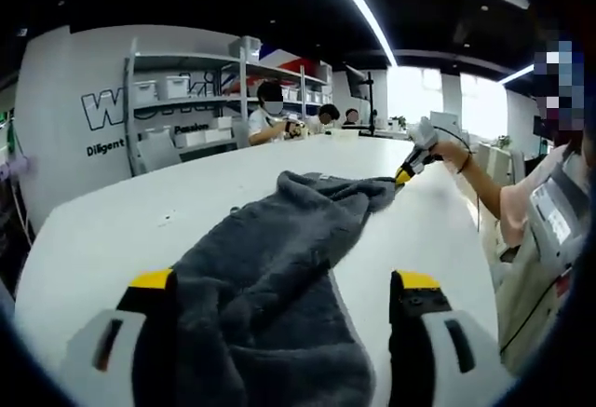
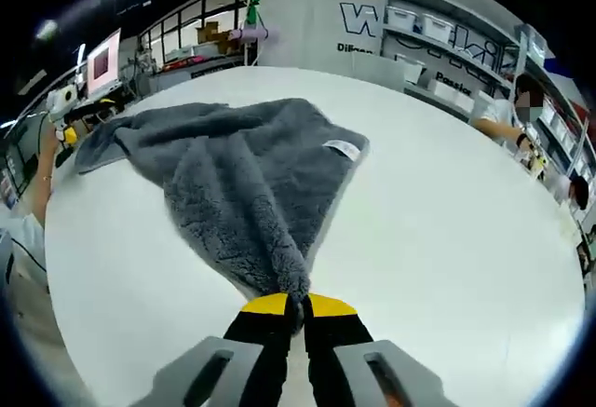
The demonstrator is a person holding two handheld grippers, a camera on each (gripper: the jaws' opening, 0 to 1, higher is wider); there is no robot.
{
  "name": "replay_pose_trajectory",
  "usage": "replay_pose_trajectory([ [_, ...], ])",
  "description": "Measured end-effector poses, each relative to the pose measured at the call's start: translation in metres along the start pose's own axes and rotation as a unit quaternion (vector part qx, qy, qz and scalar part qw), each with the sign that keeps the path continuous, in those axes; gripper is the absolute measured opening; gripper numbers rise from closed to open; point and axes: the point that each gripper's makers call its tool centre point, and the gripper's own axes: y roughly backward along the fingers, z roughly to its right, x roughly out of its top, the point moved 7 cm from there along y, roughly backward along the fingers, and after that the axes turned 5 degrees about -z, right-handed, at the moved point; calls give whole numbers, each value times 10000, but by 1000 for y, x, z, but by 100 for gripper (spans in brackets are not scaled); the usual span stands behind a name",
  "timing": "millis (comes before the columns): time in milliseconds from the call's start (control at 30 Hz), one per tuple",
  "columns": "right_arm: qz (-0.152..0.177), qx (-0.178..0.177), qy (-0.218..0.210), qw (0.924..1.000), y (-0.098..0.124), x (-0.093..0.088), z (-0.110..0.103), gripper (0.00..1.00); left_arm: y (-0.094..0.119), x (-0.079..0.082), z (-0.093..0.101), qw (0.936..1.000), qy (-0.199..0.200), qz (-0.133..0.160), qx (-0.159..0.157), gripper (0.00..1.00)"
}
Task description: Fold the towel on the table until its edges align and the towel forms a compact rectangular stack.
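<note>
Towel lay rumpled on table, no fold made. Right gripper jaws pinched one corner; left gripper jaws gaped around the towel.

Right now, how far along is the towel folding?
Nothing folded yet: the grey towel lies spread and rumpled on the white table. In hand: right tool is shut on one corner; left tool is open astride the opposite end. All folds remain.

A dark grey plush towel lies rumpled and stretched across the white worktop, small white label showing, one corner pinched
</note>
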Motion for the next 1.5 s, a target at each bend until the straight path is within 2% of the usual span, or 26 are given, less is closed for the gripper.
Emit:
replay_pose_trajectory([
  [300,-323,-818,-112,9961,10,-7,42,5,-1,-2,1,9999,-67,-91,-21,99],
  [600,-592,-1107,-231,9918,2,-17,65,5,-1,-2,1,9999,-96,-129,-14,99],
  [767,-494,-1133,-262,9920,5,-18,62,8,0,-2,1,9999,-71,-87,16,99],
  [800,-442,-1192,-22,9919,6,-16,61,10,0,-2,1,9999,-68,-84,21,99],
  [833,-421,-1230,28,9915,6,-16,60,14,0,-2,1,9999,-63,-84,24,99],
  [933,-307,-1359,-31,9902,14,-11,57,30,1,-2,0,9999,-62,-81,29,99],
  [1067,40,-1617,123,9868,33,6,49,54,1,-2,0,9999,-62,-95,30,99],
  [1133,96,-1656,190,9860,40,13,43,60,1,-3,0,9999,-69,-100,43,99],
  [1200,296,-1600,348,9861,45,24,33,63,1,-3,0,9999,-63,-94,52,99],
  [1333,1005,-814,596,9898,45,54,-9,73,2,-2,-1,9999,-46,-74,74,99],
  [1367,1037,-755,617,9898,44,56,-12,76,3,-3,-2,9999,-34,-70,81,99],
  [1500,1337,-126,808,9876,36,77,-50,80,4,-2,-4,9999,16,-42,100,99],
])
